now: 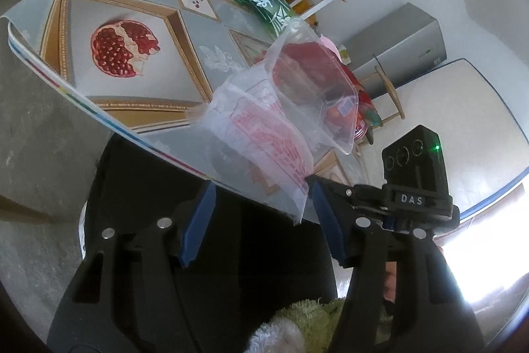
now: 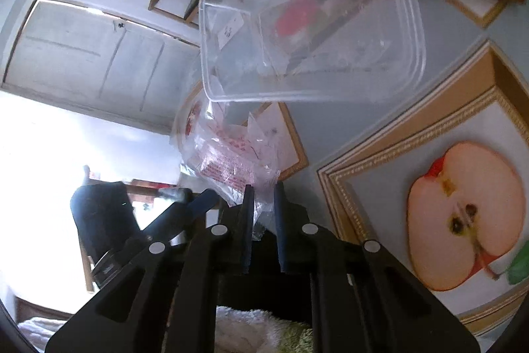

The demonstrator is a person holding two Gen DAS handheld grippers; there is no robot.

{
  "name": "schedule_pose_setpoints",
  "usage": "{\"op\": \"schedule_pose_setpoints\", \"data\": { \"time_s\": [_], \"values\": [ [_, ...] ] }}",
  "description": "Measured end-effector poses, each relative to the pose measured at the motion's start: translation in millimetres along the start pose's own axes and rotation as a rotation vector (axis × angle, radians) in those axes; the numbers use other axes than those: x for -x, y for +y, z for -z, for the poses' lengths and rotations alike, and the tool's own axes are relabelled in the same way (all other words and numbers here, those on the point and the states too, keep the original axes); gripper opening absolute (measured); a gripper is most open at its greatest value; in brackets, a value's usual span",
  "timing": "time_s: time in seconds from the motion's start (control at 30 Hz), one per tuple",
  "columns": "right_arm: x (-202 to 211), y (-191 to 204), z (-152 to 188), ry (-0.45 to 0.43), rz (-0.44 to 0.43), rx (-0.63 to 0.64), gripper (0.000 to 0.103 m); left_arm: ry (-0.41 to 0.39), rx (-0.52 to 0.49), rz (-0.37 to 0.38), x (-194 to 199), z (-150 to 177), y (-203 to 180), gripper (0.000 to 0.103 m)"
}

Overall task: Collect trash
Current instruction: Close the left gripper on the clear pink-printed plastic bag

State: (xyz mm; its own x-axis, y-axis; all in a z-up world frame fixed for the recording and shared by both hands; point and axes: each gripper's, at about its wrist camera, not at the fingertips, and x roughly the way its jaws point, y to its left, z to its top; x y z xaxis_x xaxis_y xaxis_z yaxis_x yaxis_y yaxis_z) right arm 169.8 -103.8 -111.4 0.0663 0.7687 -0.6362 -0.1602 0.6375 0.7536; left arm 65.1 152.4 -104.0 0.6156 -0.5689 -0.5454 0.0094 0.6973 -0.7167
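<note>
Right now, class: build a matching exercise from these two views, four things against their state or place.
1 plastic bag
2 clear tub
3 green cup
4 left gripper

a open, holding nothing
b standing on the table's far side
c pinched in the right gripper
d tilted above the bag

Pairs: 1-c, 2-d, 3-b, 4-a

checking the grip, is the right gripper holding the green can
No, the right gripper pinches a clear plastic bag.
</note>
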Motion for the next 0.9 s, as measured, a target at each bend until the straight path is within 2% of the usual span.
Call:
{"op": "schedule_pose_setpoints", "data": {
  "time_s": [0.2,0.43,0.6,0.77,0.9],
  "values": [
    [-10,-7,2,0.044,-0.072,-0.048,0.01,0.007,0.023,0.01,-8,-1,1,0.056],
    [-17,-8,7,0.087,-0.114,-0.061,0.01,0.014,0.045,0.028,-8,-1,4,0.05],
    [-27,-8,12,0.133,-0.152,-0.077,0.009,0.023,0.068,0.043,-9,-1,8,0.042],
    [-35,-6,17,0.162,-0.167,-0.082,0.008,0.023,0.088,0.046,-7,-1,11,0.026],
    [-35,-4,19,0.165,-0.169,-0.077,0.008,0.024,0.096,0.039,-6,-1,14,0.021]
  ]
}}
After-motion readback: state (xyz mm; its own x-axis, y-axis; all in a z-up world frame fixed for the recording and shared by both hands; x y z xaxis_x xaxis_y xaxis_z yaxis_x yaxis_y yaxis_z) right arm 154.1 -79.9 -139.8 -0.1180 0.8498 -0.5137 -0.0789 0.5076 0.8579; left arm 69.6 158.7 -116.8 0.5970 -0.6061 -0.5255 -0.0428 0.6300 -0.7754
